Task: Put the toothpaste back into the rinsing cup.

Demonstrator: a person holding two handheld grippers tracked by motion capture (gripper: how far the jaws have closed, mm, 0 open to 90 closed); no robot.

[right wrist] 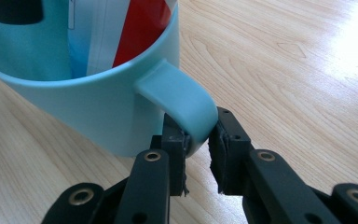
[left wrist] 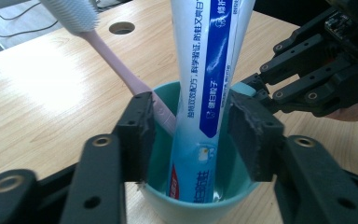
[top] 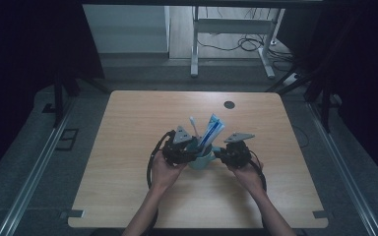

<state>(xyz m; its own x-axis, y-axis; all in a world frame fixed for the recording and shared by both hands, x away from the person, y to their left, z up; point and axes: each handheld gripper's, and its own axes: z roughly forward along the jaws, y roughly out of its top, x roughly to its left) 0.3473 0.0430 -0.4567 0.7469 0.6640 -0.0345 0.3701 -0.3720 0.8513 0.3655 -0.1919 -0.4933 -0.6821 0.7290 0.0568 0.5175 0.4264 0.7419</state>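
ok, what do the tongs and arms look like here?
Both tongs, left and right, are black linkage frames with brass-coloured pivot pins and rough black pads. Each carries a grey three-cornered plate on top and trails a black cable. The forearms are bare, no sleeves.

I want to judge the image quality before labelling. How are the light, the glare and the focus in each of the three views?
High view: dim, dark at both sides, the table evenly lit, the cup small but clear. Left gripper view: bright glare on the wood at the left, the toothpaste tube sharp, the toothbrush head slightly soft. Right gripper view: glare at the upper right, the cup handle in focus.
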